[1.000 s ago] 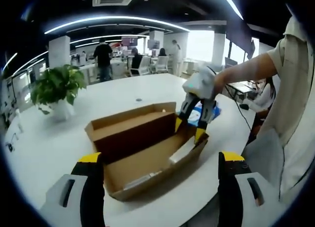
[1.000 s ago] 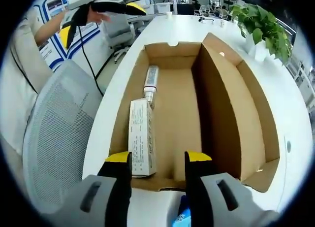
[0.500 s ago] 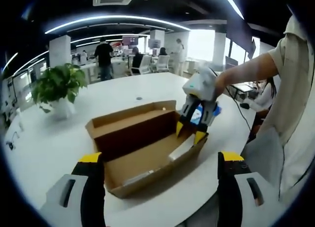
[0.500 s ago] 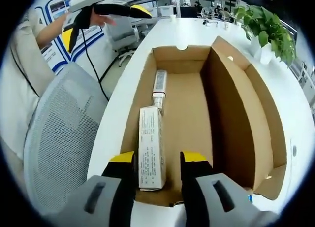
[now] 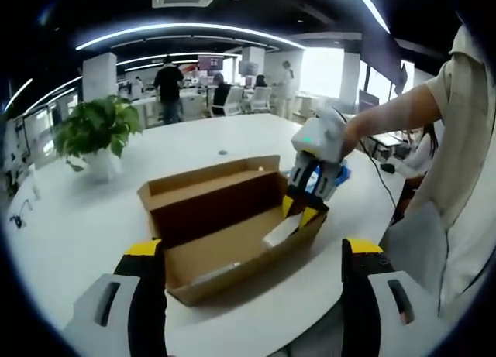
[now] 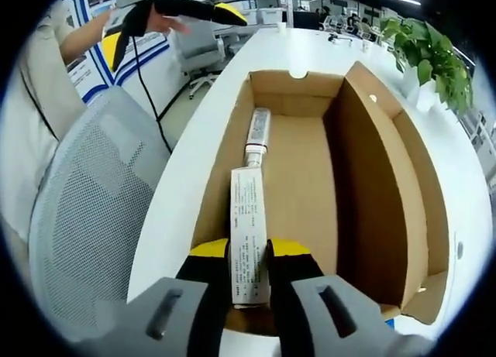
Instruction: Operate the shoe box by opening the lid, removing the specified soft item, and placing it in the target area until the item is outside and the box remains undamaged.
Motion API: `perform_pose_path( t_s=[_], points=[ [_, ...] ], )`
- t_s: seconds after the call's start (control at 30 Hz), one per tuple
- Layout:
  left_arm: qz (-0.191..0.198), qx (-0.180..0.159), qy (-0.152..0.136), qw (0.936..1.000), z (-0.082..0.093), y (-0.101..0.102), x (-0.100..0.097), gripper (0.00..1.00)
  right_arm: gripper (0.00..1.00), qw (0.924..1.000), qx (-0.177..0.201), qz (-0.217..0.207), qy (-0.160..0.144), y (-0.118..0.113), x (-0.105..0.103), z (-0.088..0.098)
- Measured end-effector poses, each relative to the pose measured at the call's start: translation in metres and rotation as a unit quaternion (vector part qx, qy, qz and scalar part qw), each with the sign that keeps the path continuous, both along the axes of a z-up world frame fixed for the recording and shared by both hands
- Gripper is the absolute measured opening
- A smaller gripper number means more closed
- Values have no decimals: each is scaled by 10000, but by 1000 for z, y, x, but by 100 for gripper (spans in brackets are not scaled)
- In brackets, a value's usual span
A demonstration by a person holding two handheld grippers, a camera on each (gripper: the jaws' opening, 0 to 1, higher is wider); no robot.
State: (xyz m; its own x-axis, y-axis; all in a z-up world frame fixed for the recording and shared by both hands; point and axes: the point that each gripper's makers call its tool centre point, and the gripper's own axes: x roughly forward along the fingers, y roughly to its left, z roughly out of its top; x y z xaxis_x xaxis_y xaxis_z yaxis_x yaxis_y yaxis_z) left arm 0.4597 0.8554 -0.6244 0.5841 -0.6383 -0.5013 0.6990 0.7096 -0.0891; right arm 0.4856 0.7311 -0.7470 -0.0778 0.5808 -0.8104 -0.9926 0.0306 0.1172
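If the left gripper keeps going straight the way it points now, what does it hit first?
Most likely the near end of the open shoe box, which lies between the wide-apart jaws of the left gripper. Depth is unclear. The right gripper is at the box's far right end, closed on the white carton.

The left gripper view looks from a little way back across the white counter (image 5: 194,140) toward the open office, its own left tongs (image 5: 248,252) rising wide apart at the bottom of the frame. The shoe box (image 5: 232,217) sits in the middle of the frame, seen from one long side and slightly above, with the right tongs (image 5: 304,211) at its right end.

The right gripper view sits much nearer, at that same end, looking steeply down along the length of the shoe box (image 6: 372,187), which runs from the bottom centre to the upper centre. The left tongs (image 6: 174,20) appear at the upper left.

Both views share the box, the counter and the potted plant (image 5: 93,132), which lies at the upper right in the right gripper view (image 6: 430,51).
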Motion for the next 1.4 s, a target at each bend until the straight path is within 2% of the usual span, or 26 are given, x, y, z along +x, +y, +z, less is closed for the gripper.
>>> perform_pose_path(
  t_s=[0.4, 0.87, 1.13, 1.4],
  points=[
    [64, -19, -52, 10000, 3, 3, -3, 96, 14, 9998, 57, -200, -53, 0, 3, 6],
    [82, -61, -94, 9999, 4, 2, -6, 97, 14, 9980, 363, -503, -155, -3, 10, 33],
    [57, -58, -91, 9999, 4, 1, -10, 97, 14, 9964, 474, -631, -314, -7, 15, 48],
    [63, -146, -107, 9998, 8, -1, -11, 97, 14, 9942, 649, -723, -457, -10, 18, 72]
  ],
)
